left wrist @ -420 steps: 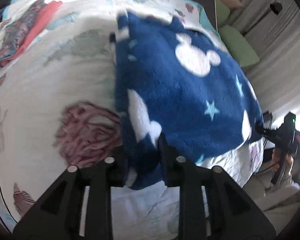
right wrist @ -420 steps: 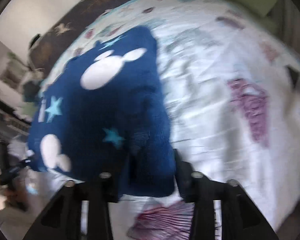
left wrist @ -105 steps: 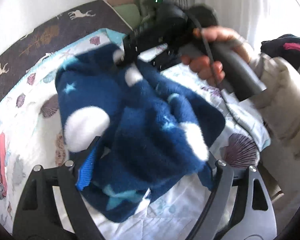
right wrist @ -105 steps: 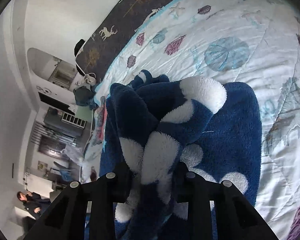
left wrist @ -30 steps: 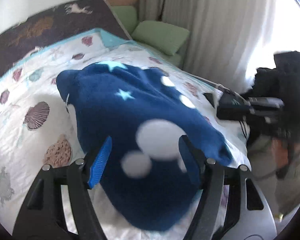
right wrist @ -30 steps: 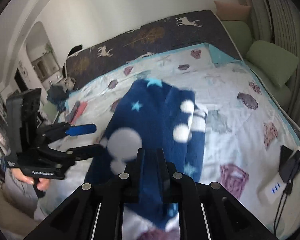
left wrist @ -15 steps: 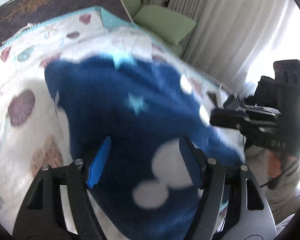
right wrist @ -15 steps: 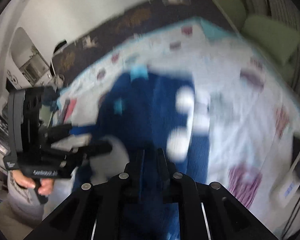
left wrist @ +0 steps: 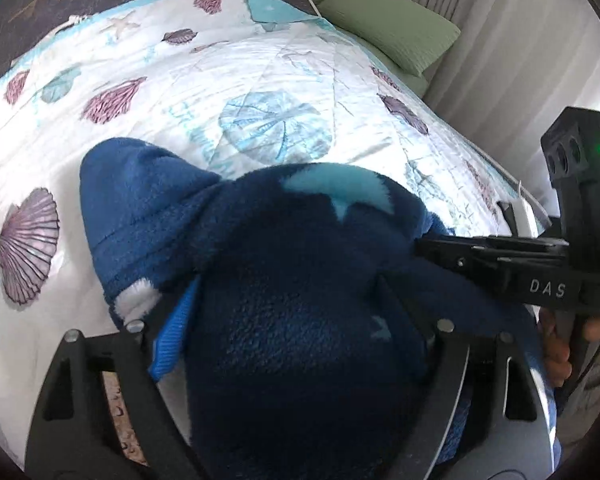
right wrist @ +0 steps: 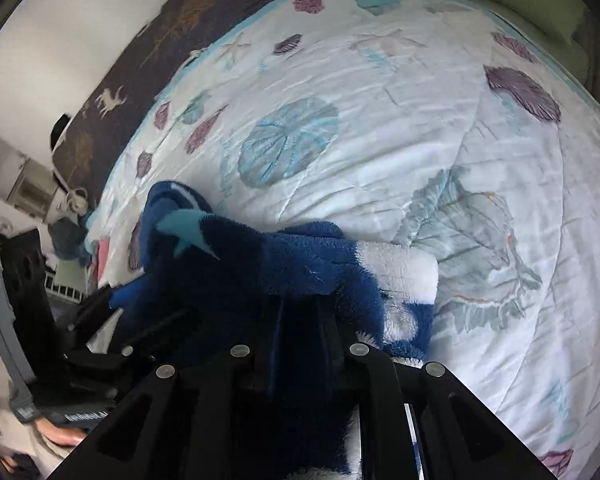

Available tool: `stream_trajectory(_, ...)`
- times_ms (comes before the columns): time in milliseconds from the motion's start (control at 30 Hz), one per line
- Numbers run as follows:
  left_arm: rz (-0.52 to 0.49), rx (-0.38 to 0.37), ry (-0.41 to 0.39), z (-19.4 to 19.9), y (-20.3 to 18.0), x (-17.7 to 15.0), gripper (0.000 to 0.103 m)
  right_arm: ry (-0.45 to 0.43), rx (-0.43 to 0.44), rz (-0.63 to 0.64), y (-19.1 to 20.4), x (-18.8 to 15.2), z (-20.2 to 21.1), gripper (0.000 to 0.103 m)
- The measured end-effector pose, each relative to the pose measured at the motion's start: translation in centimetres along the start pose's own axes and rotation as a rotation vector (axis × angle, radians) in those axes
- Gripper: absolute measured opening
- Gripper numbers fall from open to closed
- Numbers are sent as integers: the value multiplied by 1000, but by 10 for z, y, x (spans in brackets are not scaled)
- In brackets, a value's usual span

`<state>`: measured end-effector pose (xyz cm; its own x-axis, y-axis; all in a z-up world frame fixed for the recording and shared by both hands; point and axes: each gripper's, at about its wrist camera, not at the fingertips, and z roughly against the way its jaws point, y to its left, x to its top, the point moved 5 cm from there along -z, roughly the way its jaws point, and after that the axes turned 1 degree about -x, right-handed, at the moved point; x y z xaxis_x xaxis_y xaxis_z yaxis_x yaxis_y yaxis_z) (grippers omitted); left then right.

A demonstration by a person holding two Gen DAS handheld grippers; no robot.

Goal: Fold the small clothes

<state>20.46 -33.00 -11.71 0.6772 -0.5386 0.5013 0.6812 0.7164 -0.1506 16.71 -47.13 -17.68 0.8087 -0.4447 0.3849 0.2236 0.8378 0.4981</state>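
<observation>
In the left wrist view, the left gripper (left wrist: pixel 288 312) was spread wide with the blue fleece garment (left wrist: pixel 284 280) bulging between its fingers above the bedspread (left wrist: pixel 260 80). The right gripper (left wrist: pixel 424 246) reached in from the right and pinched the fleece.

In the right wrist view, the right gripper (right wrist: pixel 300 320) was clamped on the fleece, bunched on the bedspread.

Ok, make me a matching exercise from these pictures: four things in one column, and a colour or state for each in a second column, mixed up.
Things:
1. fleece garment
2. pillow
3. quilt
4. right gripper

Colour or state:
A. green, beside the bed near the curtain
B. white with a seashell print
C. jaws shut on fleece
D. dark blue, bunched between both grippers

Pairs: 1-D, 2-A, 3-B, 4-C
</observation>
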Motion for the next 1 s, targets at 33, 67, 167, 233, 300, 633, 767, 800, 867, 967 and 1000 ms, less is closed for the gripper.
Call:
stream_trajectory(33,0,-3,-3,0,1,0,86,-5,1,8,0,-1,0,14)
stream_trajectory(67,3,-6,-5,0,2,1,86,-6,2,7,-1,-1,0,14)
stream_trajectory(167,4,-6,-13,2,2,2,86,-10,-16,21,1,-1,2,14)
stream_trajectory(233,2,-2,-20,4,2,2,86,-16,-14,22,4,-3,6,14)
stream_trajectory(300,-1,3,-28,6,1,2,86,-17,2,6,6,-1,8,14)
stream_trajectory(633,18,13,-89,62,-8,-7,86,-145,31,0,26,-25,104,23)
stream_trajectory(767,50,-64,-103,99,-24,-51,86,-145,50,70,48,-66,136,37)
stream_trajectory(800,54,-85,-104,104,-27,-64,86,-138,60,80,51,-80,139,41)
stream_trajectory(867,67,-98,-93,100,-28,-87,89,-106,65,88,50,-102,130,48)
stream_trajectory(967,126,-107,-26,64,-22,-107,103,-44,-21,67,30,-125,90,49)
stream_trajectory(1000,183,-156,-8,58,-17,-110,103,-73,-40,63,27,-126,86,50)
